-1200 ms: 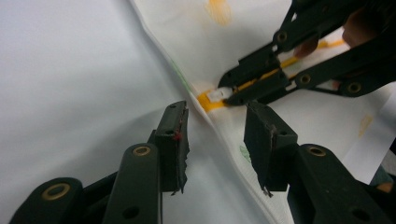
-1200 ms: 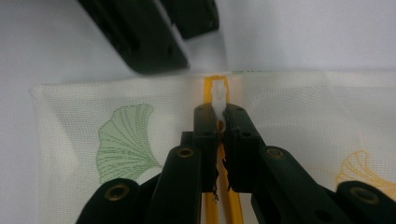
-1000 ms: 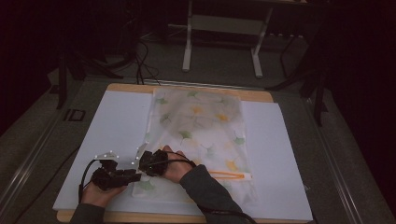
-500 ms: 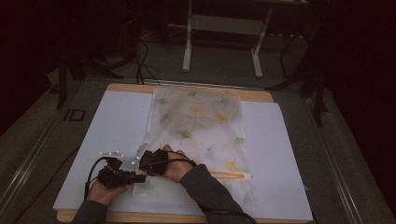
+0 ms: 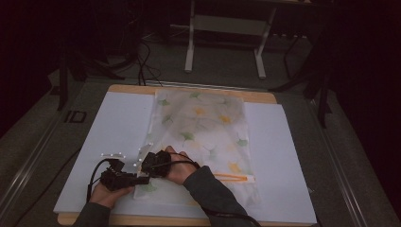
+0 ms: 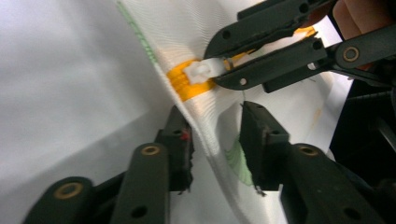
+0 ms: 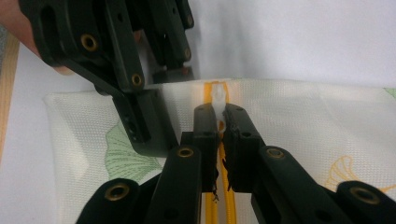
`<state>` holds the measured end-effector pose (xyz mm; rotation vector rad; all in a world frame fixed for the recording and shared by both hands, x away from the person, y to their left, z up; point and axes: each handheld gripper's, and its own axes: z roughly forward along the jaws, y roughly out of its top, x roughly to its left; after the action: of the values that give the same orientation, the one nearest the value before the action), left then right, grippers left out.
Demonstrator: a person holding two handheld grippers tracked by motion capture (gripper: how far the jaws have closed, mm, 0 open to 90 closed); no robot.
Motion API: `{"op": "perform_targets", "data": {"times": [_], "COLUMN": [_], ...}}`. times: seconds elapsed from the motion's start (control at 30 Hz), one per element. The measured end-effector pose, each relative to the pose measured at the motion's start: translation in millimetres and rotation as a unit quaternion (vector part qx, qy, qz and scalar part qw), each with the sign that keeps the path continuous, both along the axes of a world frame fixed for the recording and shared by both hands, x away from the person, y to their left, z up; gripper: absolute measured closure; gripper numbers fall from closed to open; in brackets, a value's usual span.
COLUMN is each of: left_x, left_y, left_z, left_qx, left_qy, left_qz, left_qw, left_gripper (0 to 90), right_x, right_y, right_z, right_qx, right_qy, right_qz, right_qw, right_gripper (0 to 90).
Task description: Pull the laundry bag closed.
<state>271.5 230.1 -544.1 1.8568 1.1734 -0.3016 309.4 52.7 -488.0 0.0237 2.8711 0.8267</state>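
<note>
Two grippers are met at the near left corner of the mesh bag (image 5: 203,137), which is laid flat on the white mat (image 5: 118,123); its edge has been straddled by the left gripper (image 6: 217,140), whose jaws have just been narrowing but are not yet pressed on it, having stood wider earlier; the zipper pull (image 7: 217,103) is kept pinched by the right gripper (image 7: 220,122); unzipping is judged ready once the edge is clamped.
</note>
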Motion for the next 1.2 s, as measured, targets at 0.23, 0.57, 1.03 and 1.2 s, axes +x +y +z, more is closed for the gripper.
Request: {"op": "perform_targets", "data": {"times": [0.23,0.57,1.03,1.2], "left_x": [-0.9,-2.1,-3.4,-3.6], "left_y": [-0.2,1.7,2.1,3.1], "left_z": [1.1,2.9,6.5,6.9], "left_qx": [0.009,0.009,0.004,-0.002], "left_qy": [-0.007,-0.010,-0.019,-0.018], "left_qz": [-0.012,-0.009,-0.009,-0.009], "left_qw": [0.9999,0.9999,0.9998,0.9998], "left_gripper": [82.3,88.9,89.1,89.1], "right_x": [0.7,0.3,0.9,0.3], "right_y": [-1.2,-3.2,-7.7,-7.2], "right_z": [-0.2,-1.4,-4.4,-7.5], "right_qx": [-0.002,-0.006,-0.016,-0.021], "right_qy": [0.002,0.004,0.006,0.005], "right_qz": [0.004,0.006,0.004,0.002], "right_qw": [1.0000,1.0000,0.9998,0.9998], "right_gripper": [84.3,84.4,84.6,84.7]}}
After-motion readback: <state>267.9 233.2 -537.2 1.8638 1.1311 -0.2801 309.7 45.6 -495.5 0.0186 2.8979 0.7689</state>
